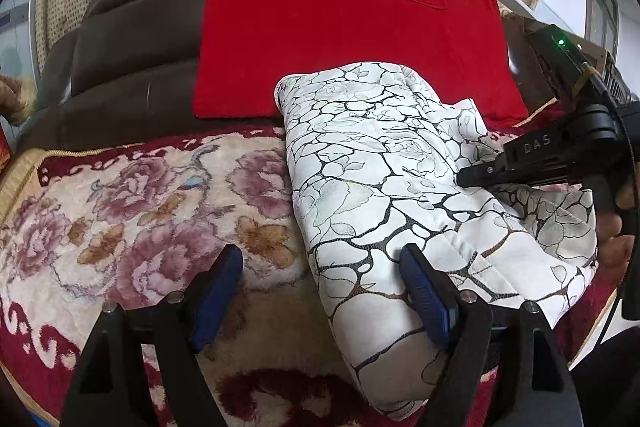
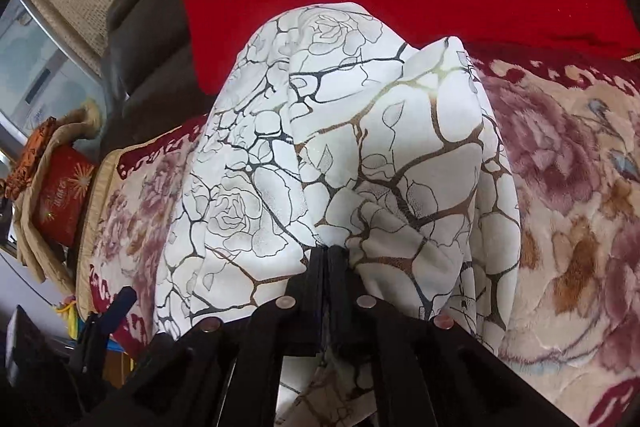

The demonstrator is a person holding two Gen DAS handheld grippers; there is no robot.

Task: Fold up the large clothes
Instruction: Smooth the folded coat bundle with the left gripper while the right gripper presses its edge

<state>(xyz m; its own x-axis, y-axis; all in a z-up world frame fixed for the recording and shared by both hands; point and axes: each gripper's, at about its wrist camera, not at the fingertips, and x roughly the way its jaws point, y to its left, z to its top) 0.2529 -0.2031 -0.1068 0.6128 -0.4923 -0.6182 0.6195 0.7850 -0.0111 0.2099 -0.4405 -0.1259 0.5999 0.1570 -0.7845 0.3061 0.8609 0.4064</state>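
A white padded garment [image 1: 384,179] with a black and gold crackle and rose print lies folded on the floral sofa cover. My left gripper [image 1: 320,271] is open and empty; its right finger rests on the garment's near edge and its left finger is over the cover. My right gripper [image 2: 328,255] is shut on a fold of the garment [image 2: 340,155], and cloth hangs down between its fingers. The right gripper also shows in the left wrist view [image 1: 476,177], at the garment's right side.
A floral plush cover [image 1: 140,211] lies over the sofa seat. A red cushion [image 1: 344,27] leans on the brown sofa back [image 1: 132,43]. A red box and cloths [image 2: 60,195] sit past the sofa's left end.
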